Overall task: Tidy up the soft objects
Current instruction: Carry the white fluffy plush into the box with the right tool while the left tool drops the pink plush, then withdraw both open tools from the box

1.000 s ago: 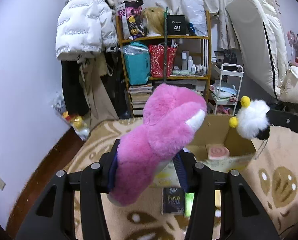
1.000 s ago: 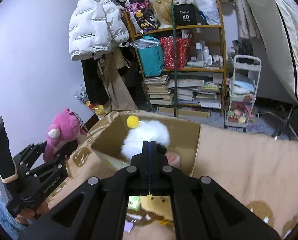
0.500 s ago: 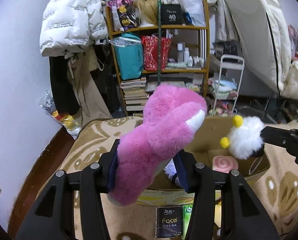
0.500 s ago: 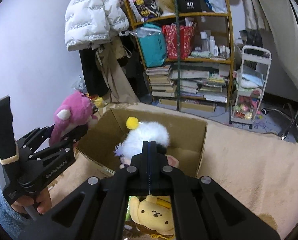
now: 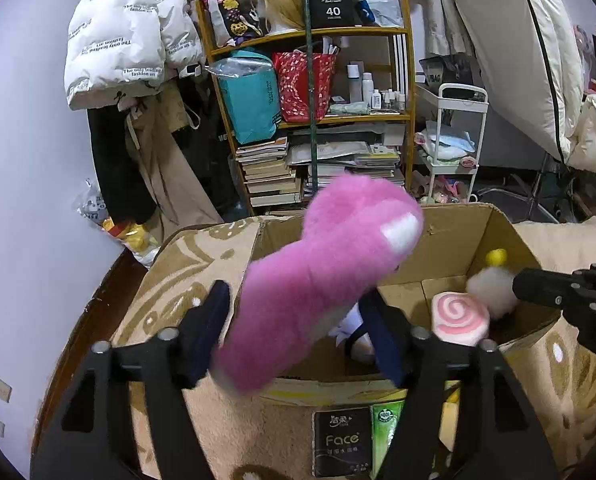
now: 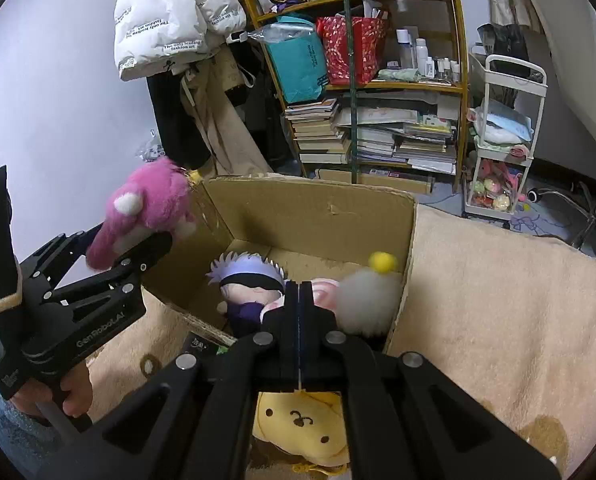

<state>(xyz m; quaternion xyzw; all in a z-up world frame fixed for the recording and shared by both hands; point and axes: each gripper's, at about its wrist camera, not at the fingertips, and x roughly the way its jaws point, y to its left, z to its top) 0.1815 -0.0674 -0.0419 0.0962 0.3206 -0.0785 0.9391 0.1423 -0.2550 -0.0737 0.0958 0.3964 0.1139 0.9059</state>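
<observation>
Left hand-held gripper (image 5: pixel 298 320) just opening — pink plush (image 5: pixel 321 280) between, over box (image 5: pixel 477 228).

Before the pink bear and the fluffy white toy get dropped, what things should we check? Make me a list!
1. Pink bear above the cardboard box: ok, over its near left edge.
2. Left gripper letting go: ok, jaws have just been opening; left pad clear of the bear.
3. Right gripper gripping the white fluffy toy: ok, shut.
4. White toy down inside the box: ok.
5. Room among the toys inside: cannot tell.
</observation>
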